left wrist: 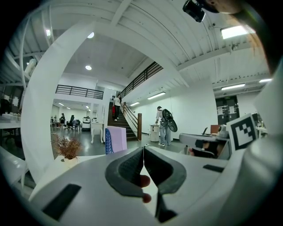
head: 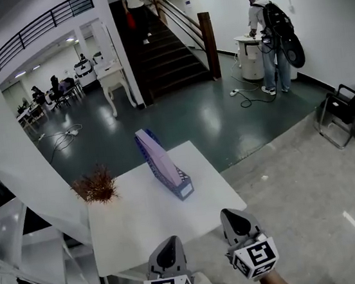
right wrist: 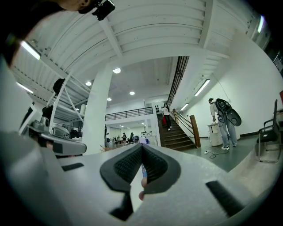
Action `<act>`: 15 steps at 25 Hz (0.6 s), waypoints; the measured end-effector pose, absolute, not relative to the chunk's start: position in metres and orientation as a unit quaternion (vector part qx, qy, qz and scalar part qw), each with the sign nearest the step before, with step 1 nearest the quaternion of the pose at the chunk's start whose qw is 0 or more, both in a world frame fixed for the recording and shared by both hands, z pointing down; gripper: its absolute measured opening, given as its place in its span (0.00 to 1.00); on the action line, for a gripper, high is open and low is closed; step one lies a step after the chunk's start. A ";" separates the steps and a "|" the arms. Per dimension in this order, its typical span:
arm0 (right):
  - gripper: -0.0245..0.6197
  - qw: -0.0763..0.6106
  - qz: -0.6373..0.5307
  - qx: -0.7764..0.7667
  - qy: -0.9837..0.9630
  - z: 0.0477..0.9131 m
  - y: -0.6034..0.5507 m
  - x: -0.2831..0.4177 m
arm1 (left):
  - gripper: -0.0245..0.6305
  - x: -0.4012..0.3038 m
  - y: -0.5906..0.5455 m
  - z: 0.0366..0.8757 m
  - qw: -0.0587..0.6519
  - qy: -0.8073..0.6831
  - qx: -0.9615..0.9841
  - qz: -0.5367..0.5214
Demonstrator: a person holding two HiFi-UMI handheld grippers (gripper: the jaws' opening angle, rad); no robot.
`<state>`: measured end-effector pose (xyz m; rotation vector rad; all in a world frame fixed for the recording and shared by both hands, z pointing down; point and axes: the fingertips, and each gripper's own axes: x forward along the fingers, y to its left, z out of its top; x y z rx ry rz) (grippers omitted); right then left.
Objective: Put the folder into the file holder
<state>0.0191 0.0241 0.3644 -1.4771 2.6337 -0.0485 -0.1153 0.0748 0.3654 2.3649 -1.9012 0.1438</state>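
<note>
On the table (head: 136, 224), folder (head: 159, 157) in file holder (head: 183, 192), pale label (head: 185, 187)

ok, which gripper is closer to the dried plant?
Left. The left gripper sits at the near edge of the table, below-right of the dried plant in the head view; the right gripper is further right along that edge.

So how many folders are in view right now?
1: the pink folder stands in the blue file holder on the white table; more could be hidden behind it.
</note>
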 end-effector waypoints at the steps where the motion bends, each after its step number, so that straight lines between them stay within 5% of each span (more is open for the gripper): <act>1: 0.04 0.062 -0.017 -0.488 0.871 0.365 0.026 0.021 | 0.05 -0.115 0.077 0.366 0.052 -0.627 0.776 0.049; 15: 0.04 0.053 -0.010 -0.477 0.877 0.354 0.026 0.021 | 0.05 -0.106 0.075 0.361 0.053 -0.620 0.781 0.050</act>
